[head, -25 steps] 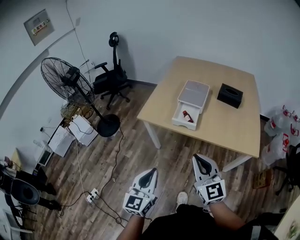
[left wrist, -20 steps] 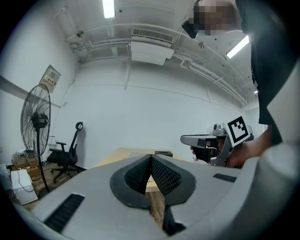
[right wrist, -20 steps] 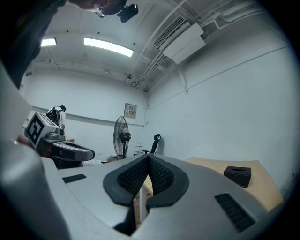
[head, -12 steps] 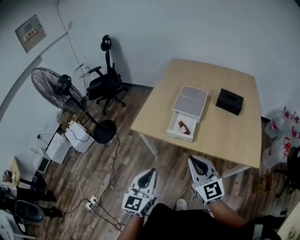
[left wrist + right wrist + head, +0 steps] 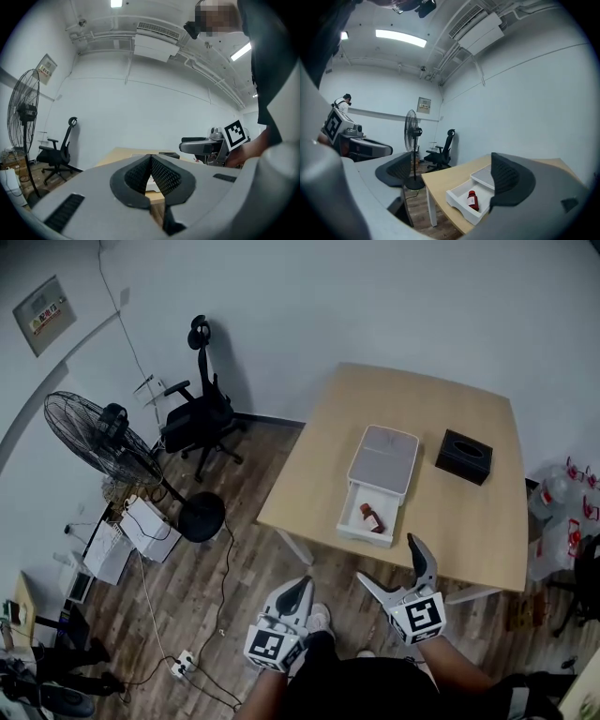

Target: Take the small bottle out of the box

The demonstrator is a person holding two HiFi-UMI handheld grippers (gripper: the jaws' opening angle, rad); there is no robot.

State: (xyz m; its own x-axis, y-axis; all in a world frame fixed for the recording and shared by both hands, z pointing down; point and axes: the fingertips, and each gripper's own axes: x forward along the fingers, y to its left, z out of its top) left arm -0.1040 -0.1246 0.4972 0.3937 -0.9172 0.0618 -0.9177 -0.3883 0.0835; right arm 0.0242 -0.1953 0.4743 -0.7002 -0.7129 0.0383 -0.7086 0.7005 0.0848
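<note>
A small red-brown bottle (image 5: 372,517) lies in the pulled-out drawer of a white box (image 5: 382,462) on the wooden table (image 5: 319,456). In the right gripper view the bottle (image 5: 473,200) lies in the drawer (image 5: 457,197), ahead of the jaws and well apart from them. My right gripper (image 5: 388,562) hangs just short of the table's near edge. Its jaws have just been opening and stand wide with nothing between them. My left gripper (image 5: 299,588) is over the floor, left of the right one, its jaws shut and empty (image 5: 151,161).
A black tissue box (image 5: 465,456) sits on the table right of the white box. A standing fan (image 5: 98,439) and an office chair (image 5: 197,413) are to the left, with cables on the wood floor. Bags (image 5: 562,502) lie at the far right.
The table and box have come nearer to both grippers. The right gripper's jaws went from shut to wide open. The left gripper stays shut.
</note>
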